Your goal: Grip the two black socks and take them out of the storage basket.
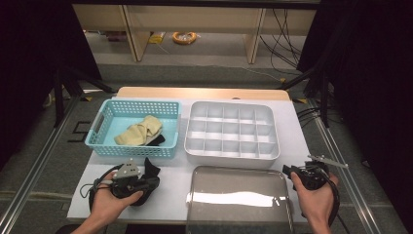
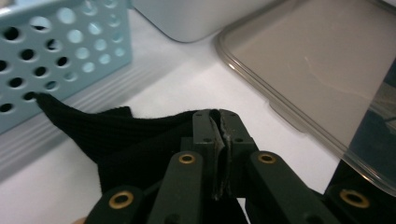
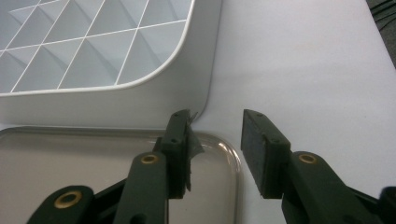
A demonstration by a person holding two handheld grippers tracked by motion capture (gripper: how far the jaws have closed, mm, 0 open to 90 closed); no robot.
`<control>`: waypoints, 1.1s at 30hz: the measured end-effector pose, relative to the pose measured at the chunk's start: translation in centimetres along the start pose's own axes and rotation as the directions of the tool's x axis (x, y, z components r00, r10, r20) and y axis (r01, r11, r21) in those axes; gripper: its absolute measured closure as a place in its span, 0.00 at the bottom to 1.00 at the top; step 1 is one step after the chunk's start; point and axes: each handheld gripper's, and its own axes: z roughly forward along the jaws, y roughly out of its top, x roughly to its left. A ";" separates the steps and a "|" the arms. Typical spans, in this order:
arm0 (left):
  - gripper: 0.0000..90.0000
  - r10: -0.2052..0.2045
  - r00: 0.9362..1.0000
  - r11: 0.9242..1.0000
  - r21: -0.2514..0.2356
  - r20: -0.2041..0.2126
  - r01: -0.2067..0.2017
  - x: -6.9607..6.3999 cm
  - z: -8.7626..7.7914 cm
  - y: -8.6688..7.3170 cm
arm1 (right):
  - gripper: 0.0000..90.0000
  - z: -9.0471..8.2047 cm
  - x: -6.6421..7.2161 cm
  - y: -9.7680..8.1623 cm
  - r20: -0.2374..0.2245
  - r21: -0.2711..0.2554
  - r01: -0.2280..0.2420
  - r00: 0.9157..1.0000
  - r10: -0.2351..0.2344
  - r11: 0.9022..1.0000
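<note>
We clench the left gripper on a black sock for the divided tray; the right gripper waits released

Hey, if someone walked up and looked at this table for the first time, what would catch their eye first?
Probably the black sock pinched in the shut left gripper at the near left of the table, just in front of the turquoise basket that holds a beige cloth. Next, the white divided tray at centre, its compartments bare, with a clear lid lying flat in front of it. The right gripper hangs open over the lid's corner.
</note>
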 end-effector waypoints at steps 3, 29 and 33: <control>0.96 0.019 1.000 1.000 0.012 0.014 -0.020 -0.4 0.5 0.0 | 0.71 0.1 -0.1 0.0 0.015 -0.009 0.028 0.999 -0.028 1.000; 0.62 -0.068 0.998 0.995 -0.075 0.011 0.068 -0.2 -0.7 1.8 | 0.70 -0.2 0.2 0.2 -0.009 -0.009 -0.002 1.000 0.002 1.000; 0.57 -0.104 0.994 0.994 -0.022 -0.045 0.103 1.6 0.8 2.7 | 0.70 -0.1 0.0 0.3 0.001 -0.016 0.034 0.999 -0.034 0.999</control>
